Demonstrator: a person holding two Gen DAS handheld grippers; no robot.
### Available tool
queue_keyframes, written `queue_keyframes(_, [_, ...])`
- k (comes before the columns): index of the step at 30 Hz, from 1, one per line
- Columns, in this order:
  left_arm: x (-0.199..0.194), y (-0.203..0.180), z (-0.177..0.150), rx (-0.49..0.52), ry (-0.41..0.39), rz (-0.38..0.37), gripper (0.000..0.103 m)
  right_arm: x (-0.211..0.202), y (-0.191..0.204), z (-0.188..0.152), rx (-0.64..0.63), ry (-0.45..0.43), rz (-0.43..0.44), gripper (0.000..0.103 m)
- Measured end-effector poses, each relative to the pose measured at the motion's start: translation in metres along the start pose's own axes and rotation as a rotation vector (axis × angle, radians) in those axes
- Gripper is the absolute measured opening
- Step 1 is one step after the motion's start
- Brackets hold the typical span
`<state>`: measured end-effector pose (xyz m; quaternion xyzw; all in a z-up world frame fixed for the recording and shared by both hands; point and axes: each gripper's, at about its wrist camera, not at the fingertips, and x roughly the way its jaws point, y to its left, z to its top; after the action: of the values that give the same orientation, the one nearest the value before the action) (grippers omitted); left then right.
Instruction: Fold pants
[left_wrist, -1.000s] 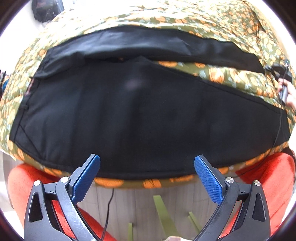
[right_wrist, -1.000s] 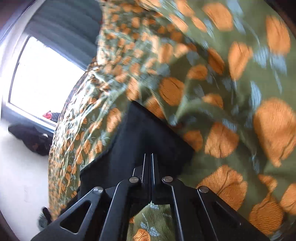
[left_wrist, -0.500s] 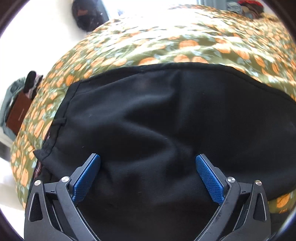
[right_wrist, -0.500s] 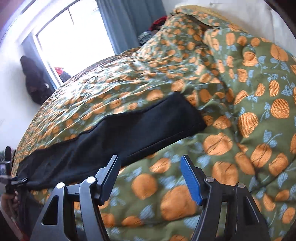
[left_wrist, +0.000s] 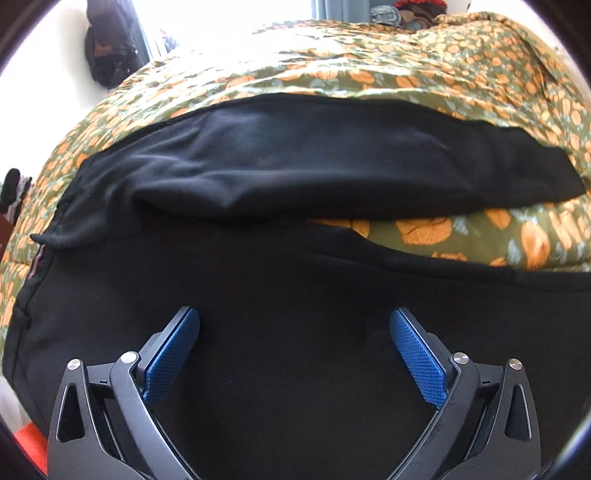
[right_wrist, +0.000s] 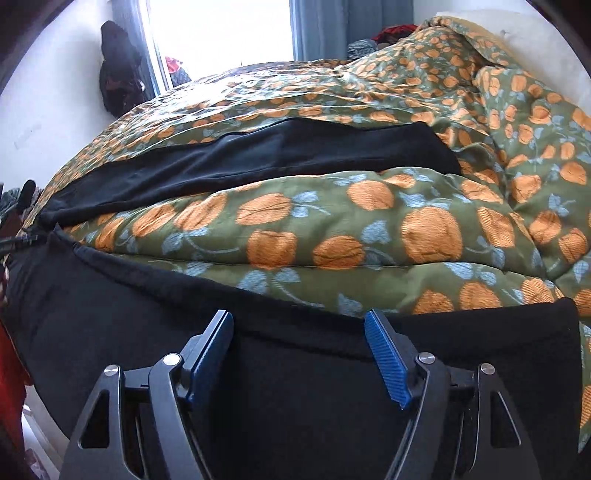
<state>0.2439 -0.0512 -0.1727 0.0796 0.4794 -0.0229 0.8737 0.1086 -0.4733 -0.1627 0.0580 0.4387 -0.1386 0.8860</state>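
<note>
Pants spread on the bed, before the first fold

Pants (left_wrist: 295, 280) lie flat on the quilt (left_wrist: 461, 236), legs splayed in a V with patterned cloth showing between them. Left gripper (left_wrist: 294, 332) hovers over the near leg, spread, nothing between its pads. Right gripper (right_wrist: 299, 334) has just been opening and stands spread over that leg's far edge, empty. Judged step: the garment is laid out and unfolded. The next move likely calls for pinching one leg and carrying it onto the other. Left view shows the waistband (left_wrist: 44, 240) end; right view shows the near leg's cuff (right_wrist: 569, 332) and the window (right_wrist: 221, 33).
</note>
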Motion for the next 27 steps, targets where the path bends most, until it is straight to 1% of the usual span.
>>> queue_keyframes(2, [0.003,-0.003,-0.010,0.004,-0.085,0.013,0.103,-0.004,-0.017,-0.002,0.069,-0.001,-0.028,0.073])
queue_keyframes(4, [0.004,-0.005,-0.009,-0.006,-0.088,0.024,0.103,-0.006,-0.037,-0.001,0.161,-0.003,0.002,0.073])
queue_keyframes(5, [0.004,-0.007,-0.007,-0.007,-0.079,0.028,0.103,-0.009,-0.041,0.002,0.184,-0.004,-0.002,0.071])
queue_keyframes(6, [0.003,-0.009,-0.006,-0.009,-0.074,0.026,0.103,-0.014,-0.040,0.007,0.185,-0.007,-0.022,0.072])
queue_keyframes(8, [0.004,-0.008,-0.006,-0.018,-0.080,0.017,0.103,-0.024,-0.028,0.025,0.105,-0.050,-0.058,0.074])
queue_keyframes(10, [0.003,-0.007,-0.008,-0.021,-0.089,0.024,0.103,-0.025,-0.017,0.047,-0.026,-0.091,-0.069,0.080])
queue_keyframes(11, [0.004,-0.009,-0.008,-0.019,-0.091,0.033,0.103,-0.019,-0.014,0.058,-0.086,-0.090,-0.059,0.089])
queue_keyframes(12, [0.004,-0.003,-0.011,-0.019,-0.092,0.039,0.103,-0.010,-0.014,0.069,-0.139,-0.081,-0.050,0.091])
queue_keyframes(13, [0.004,-0.004,-0.011,-0.020,-0.092,0.045,0.103,0.002,-0.016,0.078,-0.182,-0.073,-0.056,0.091])
queue_keyframes(15, [0.004,-0.001,-0.012,-0.026,-0.090,0.051,0.103,0.035,-0.025,0.090,-0.233,-0.004,-0.027,0.091])
queue_keyframes(16, [0.004,-0.001,-0.012,-0.030,-0.088,0.052,0.103,0.054,-0.032,0.093,-0.244,0.050,-0.018,0.092])
queue_keyframes(17, [0.004,-0.001,-0.012,-0.033,-0.087,0.054,0.103,0.075,-0.040,0.091,-0.241,0.118,-0.009,0.102])
queue_keyframes(18, [0.004,-0.001,-0.012,-0.035,-0.086,0.056,0.103,0.093,-0.050,0.087,-0.214,0.185,0.030,0.103])
queue_keyframes(19, [0.004,-0.001,-0.013,-0.036,-0.087,0.058,0.103,0.098,-0.060,0.085,-0.164,0.177,0.087,0.103])
queue_keyframes(20, [0.004,-0.001,-0.013,-0.036,-0.088,0.059,0.103,0.094,-0.065,0.086,-0.141,0.146,0.109,0.103])
queue_keyframes(21, [0.003,-0.001,-0.014,-0.036,-0.090,0.062,0.103,0.091,-0.068,0.087,-0.128,0.136,0.121,0.103])
queue_keyframes(22, [0.003,-0.002,-0.014,-0.035,-0.092,0.064,0.103,0.090,-0.067,0.085,-0.130,0.139,0.118,0.103])
queue_keyframes(25, [0.004,-0.002,-0.013,-0.034,-0.091,0.070,0.103,0.093,-0.058,0.085,-0.172,0.163,0.070,0.103])
queue_keyframes(27, [0.004,-0.002,-0.014,-0.035,-0.092,0.070,0.103,0.092,-0.055,0.084,-0.184,0.158,0.058,0.103])
